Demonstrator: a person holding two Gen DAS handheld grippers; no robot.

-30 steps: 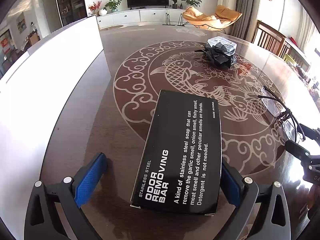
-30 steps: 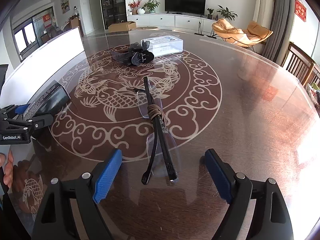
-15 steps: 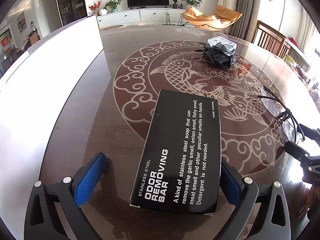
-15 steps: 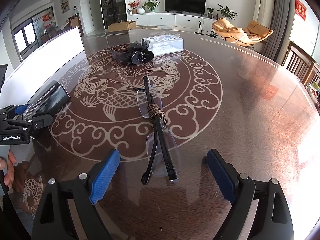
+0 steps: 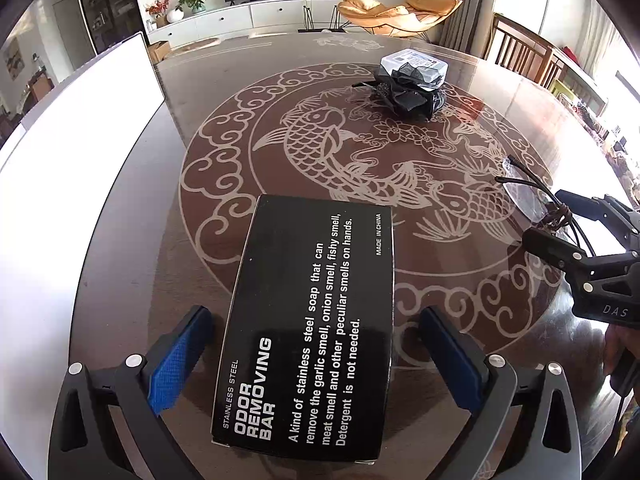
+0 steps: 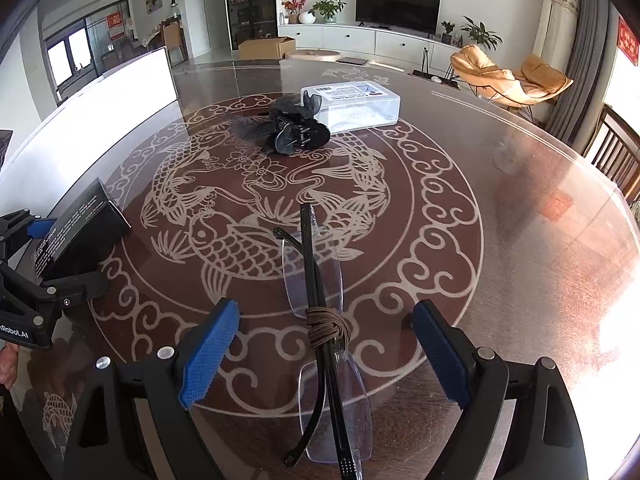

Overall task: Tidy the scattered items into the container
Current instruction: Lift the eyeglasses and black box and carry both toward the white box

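White container (image 5: 80, 168): stands along the left edge of the table, well apart from the other items; its interior cannot be seen.
Table (image 6: 520, 208): round, dark and glossy, with a pale fish-and-cloud pattern at its centre.
Left gripper (image 5: 316, 356): pointed down at the table near the container side; jaws spread wide, the blue pads (image 5: 176, 360) on either side of the black box. A gap shows on the left side; whether the right pad touches the box cannot be told. No grip is visible.
Black box (image 5: 312, 320): lies flat on the table between the left gripper's jaws, printed face up, reading "ODOR REMOVING BAR". In the right wrist view it (image 6: 80, 232) appears at the far left, beside the left gripper.
Black hair clip (image 6: 296, 128): rests on the far part of the pattern, touching the clear case.
Clear plastic case (image 6: 352, 104): lies just behind the hair clip, label up.
Eyeglasses (image 6: 324, 320): rimless, folded, lying on the table with a brown cord (image 6: 328, 326) wound around the middle; arms run lengthwise between the right gripper's jaws.
Right gripper (image 6: 326, 354): tilted down over the eyeglasses; jaws wide and closing slightly, pads clear of the frame on both sides. Nothing is grasped.
Hand (image 6: 6, 364): partly visible at the left gripper's handle.
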